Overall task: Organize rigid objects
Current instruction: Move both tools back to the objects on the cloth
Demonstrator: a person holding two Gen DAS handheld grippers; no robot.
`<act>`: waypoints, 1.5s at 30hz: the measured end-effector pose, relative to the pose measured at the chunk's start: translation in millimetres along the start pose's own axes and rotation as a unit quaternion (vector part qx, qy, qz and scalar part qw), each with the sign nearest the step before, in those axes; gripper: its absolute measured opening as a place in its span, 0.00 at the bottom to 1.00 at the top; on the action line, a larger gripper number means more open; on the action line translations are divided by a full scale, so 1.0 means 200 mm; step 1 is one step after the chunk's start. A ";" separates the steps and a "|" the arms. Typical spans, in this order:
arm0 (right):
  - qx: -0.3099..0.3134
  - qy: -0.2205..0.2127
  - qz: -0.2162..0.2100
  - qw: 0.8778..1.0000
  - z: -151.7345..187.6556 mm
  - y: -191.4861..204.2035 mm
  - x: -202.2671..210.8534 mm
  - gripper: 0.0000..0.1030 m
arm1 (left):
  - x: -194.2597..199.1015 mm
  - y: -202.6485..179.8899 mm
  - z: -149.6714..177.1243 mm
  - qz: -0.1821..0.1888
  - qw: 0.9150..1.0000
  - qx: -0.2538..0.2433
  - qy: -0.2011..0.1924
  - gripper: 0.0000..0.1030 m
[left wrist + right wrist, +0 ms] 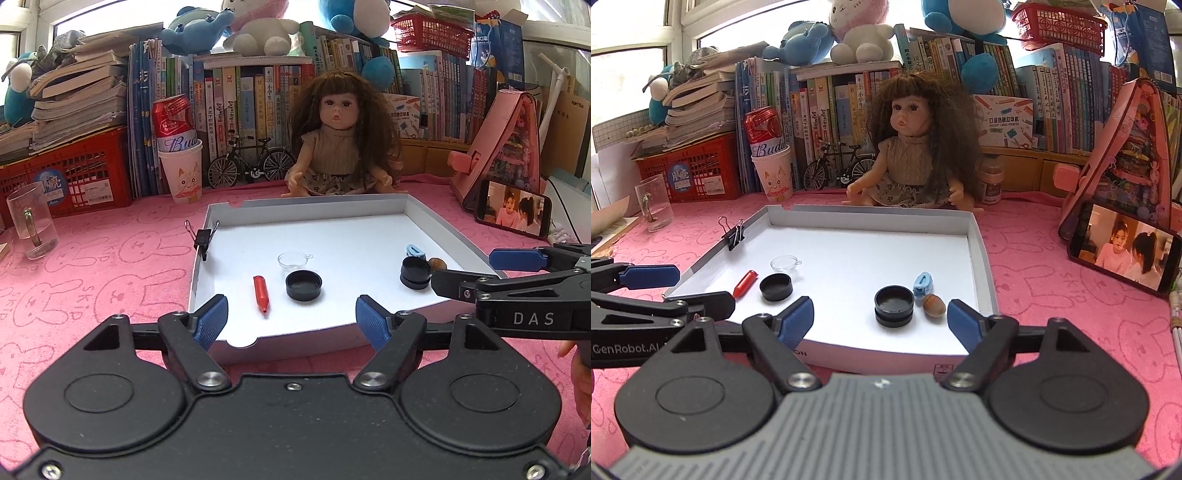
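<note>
Hovering at the tray's (pixel 424 206) near edge, left tongs (pixel 291 321) and right tongs (pixel 881 321) both gaping wide, gripping nothing. Caps (pixel 775 288), red tube (pixel 260 293), clip (pixel 923 284), acorn (pixel 934 305) sitting scattered inside; sorting looking barely begun.

A bench (pixel 1052 295) under a pink rabbit-print cloth carries a shallow white box (pixel 983 258), a seated doll (pixel 908 162), a glass mug (pixel 655 206), a paper cup (pixel 775 177), a red crate (pixel 698 173) and a propped phone (pixel 1123 254).
</note>
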State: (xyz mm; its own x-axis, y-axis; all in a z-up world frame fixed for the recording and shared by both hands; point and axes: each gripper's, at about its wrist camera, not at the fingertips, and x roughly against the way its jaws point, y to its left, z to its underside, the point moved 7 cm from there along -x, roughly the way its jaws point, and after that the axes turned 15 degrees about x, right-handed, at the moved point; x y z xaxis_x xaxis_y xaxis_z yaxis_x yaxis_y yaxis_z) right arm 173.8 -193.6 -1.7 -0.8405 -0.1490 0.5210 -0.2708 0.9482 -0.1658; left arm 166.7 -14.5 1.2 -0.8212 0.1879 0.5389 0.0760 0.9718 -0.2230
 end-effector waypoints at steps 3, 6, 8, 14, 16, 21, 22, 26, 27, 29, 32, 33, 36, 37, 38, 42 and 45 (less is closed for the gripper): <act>0.001 -0.004 0.001 1.000 0.02 0.01 0.03 0.87 | 0.03 0.02 0.02 -0.003 1.000 0.001 -0.001 0.77; 0.002 -0.004 -0.002 1.000 0.04 0.03 0.06 0.88 | 0.05 0.05 0.05 -0.008 1.000 0.004 0.001 0.79; 0.003 -0.004 -0.008 1.000 0.06 0.04 0.07 0.91 | 0.06 0.07 0.07 -0.010 1.000 0.009 0.002 0.79; 0.004 -0.012 -0.025 1.000 0.12 0.09 0.11 0.99 | 0.10 0.10 0.13 -0.015 1.000 0.010 -0.005 0.81; 0.001 -0.012 -0.026 1.000 0.15 0.10 0.13 1.00 | 0.10 0.11 0.15 -0.017 1.000 0.008 -0.006 0.81; 0.000 -0.010 -0.022 1.000 0.21 0.12 0.16 1.00 | 0.13 0.13 0.21 -0.018 1.000 0.009 -0.006 0.82; 0.001 -0.011 -0.020 1.000 0.22 0.12 0.17 1.00 | 0.14 0.13 0.21 -0.018 1.000 0.009 -0.006 0.82; 0.000 -0.023 0.010 1.000 0.25 0.12 0.22 1.00 | 0.16 0.15 0.25 -0.019 1.000 0.011 -0.003 0.82; 0.003 -0.029 0.026 0.999 0.26 0.12 0.23 1.00 | 0.17 0.16 0.26 -0.018 1.000 0.011 -0.003 0.82; 0.013 -0.041 0.052 0.998 0.28 0.12 0.26 1.00 | 0.19 0.17 0.28 -0.016 1.000 0.009 -0.004 0.81; 0.017 -0.045 0.065 0.997 0.31 0.12 0.29 1.00 | 0.22 0.18 0.31 -0.015 1.000 0.007 -0.008 0.81; 0.014 -0.045 0.068 0.997 0.32 0.12 0.31 1.00 | 0.23 0.19 0.32 -0.015 1.000 0.006 -0.010 0.81; 0.008 -0.046 0.076 0.996 0.35 0.13 0.34 1.00 | 0.26 0.20 0.34 -0.010 1.000 0.004 -0.018 0.78; 0.009 -0.045 0.078 0.996 0.36 0.14 0.35 1.00 | 0.26 0.20 0.34 -0.007 1.000 0.003 -0.018 0.77; 0.009 -0.045 0.080 0.996 0.37 0.14 0.36 1.00 | 0.26 0.20 0.35 -0.005 1.000 0.002 -0.017 0.75; 0.004 -0.035 0.082 0.996 0.40 0.16 0.38 1.00 | 0.25 0.21 0.36 -0.005 1.000 0.012 -0.012 0.71; -0.004 -0.028 0.078 0.997 0.43 0.17 0.38 1.00 | 0.24 0.21 0.37 -0.002 1.000 0.017 -0.006 0.67</act>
State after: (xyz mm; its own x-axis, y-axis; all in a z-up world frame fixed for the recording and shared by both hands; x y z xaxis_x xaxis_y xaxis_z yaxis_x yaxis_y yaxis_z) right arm 60.1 -197.1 -38.7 -0.8970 -0.0142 0.4418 -0.1310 0.9631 -0.2350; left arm 89.1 24.4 -43.3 -0.8287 0.1822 0.5293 0.0535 0.9670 -0.2492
